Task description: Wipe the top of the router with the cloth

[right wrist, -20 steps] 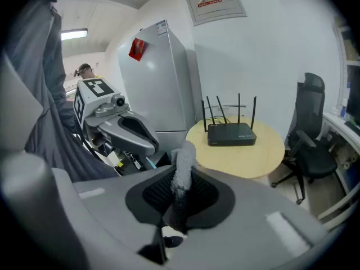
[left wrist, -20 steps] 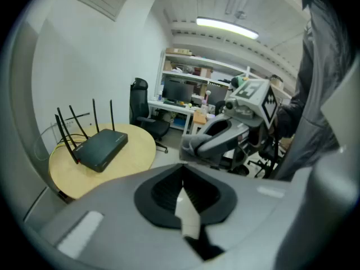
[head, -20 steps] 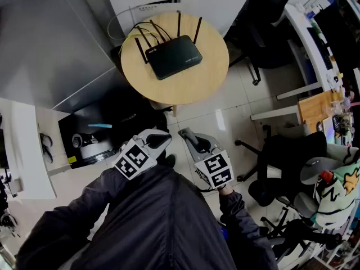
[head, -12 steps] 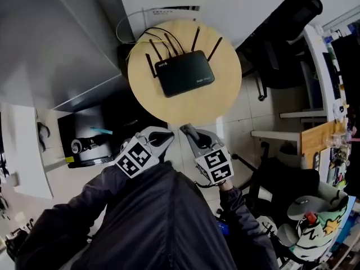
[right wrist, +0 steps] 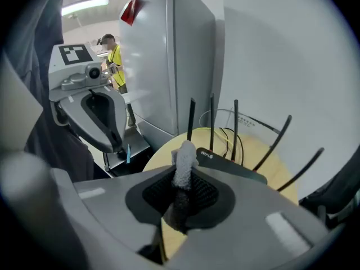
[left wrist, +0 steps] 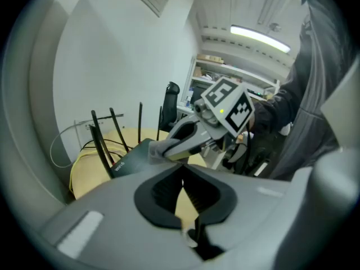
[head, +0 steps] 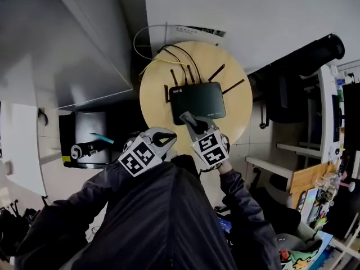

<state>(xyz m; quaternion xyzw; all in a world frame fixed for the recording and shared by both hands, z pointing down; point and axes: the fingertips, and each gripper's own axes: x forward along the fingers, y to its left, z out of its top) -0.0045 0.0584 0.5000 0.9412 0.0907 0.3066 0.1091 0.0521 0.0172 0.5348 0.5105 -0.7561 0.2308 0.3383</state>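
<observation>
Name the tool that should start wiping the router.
Right. The right tool is shut on the cloth and reaches over the router's near edge; the left tool is shut, empty and farther back.

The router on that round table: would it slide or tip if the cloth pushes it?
The router lies flat and low, so tipping seems unlikely. It looks thin and probably light, so it may slide on the smooth table, though its cables might restrain it. The slim upright antennas could swing if bumped.
</observation>
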